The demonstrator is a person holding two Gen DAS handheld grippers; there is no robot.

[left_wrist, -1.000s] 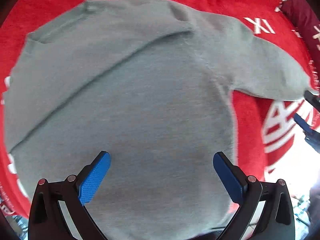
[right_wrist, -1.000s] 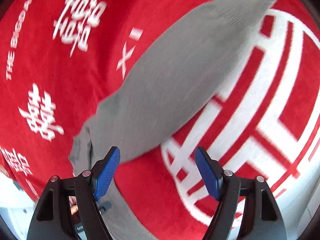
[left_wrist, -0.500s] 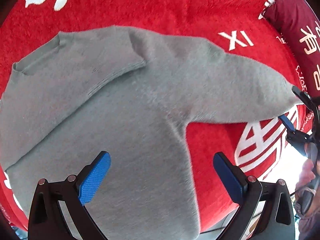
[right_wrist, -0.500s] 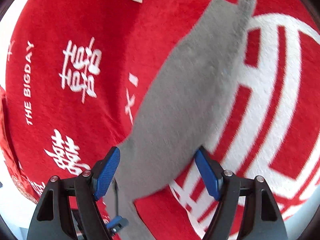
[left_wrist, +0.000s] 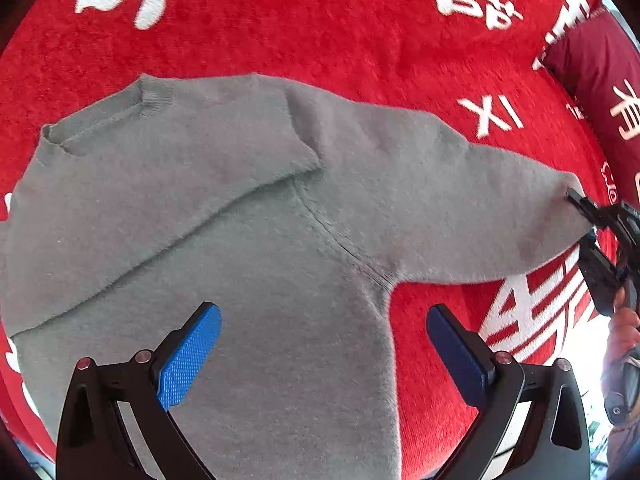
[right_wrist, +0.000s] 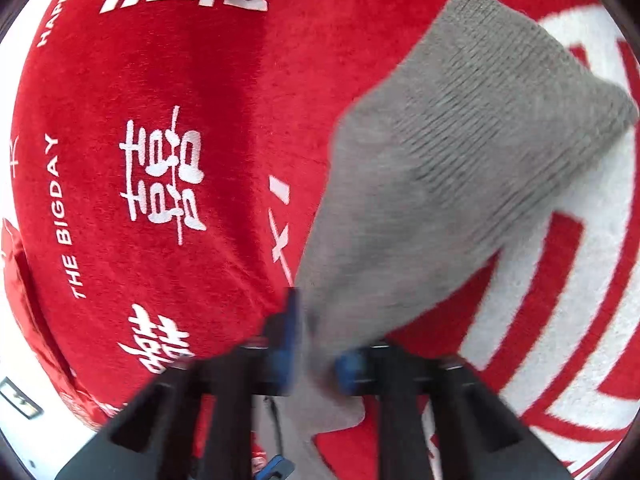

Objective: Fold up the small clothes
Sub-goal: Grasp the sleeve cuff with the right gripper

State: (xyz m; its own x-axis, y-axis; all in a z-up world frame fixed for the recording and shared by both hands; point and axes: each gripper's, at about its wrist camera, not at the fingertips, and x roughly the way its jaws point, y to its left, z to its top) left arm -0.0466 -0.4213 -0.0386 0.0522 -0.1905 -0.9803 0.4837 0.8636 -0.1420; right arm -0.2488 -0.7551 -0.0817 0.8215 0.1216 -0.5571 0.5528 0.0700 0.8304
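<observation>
Flat grey knitted sweater [left_wrist: 224, 216] covers most of the red plush blanket with white characters [left_wrist: 320, 28]. Bare blanket lies open beyond its collar and beside its outstretched sleeve. 1 obstacle: dark red cushion [left_wrist: 596, 80] at the blanket's far right edge.

The red blanket [right_wrist: 168, 80] carried white printing. In the right wrist view, "THE BIGDAY" [right_wrist: 66, 216] ran along its left side, and near the top edge a curved line began "HAPPY" [right_wrist: 54, 20], the rest cut off. The letters "XI" [left_wrist: 490, 114] stood beside the grey sweater's sleeve. Large white double-happiness characters [right_wrist: 162, 176] were scattered over the blanket. A dark red cushion [left_wrist: 600, 76] bore pale Chinese characters, among them "有" [left_wrist: 628, 98].
</observation>
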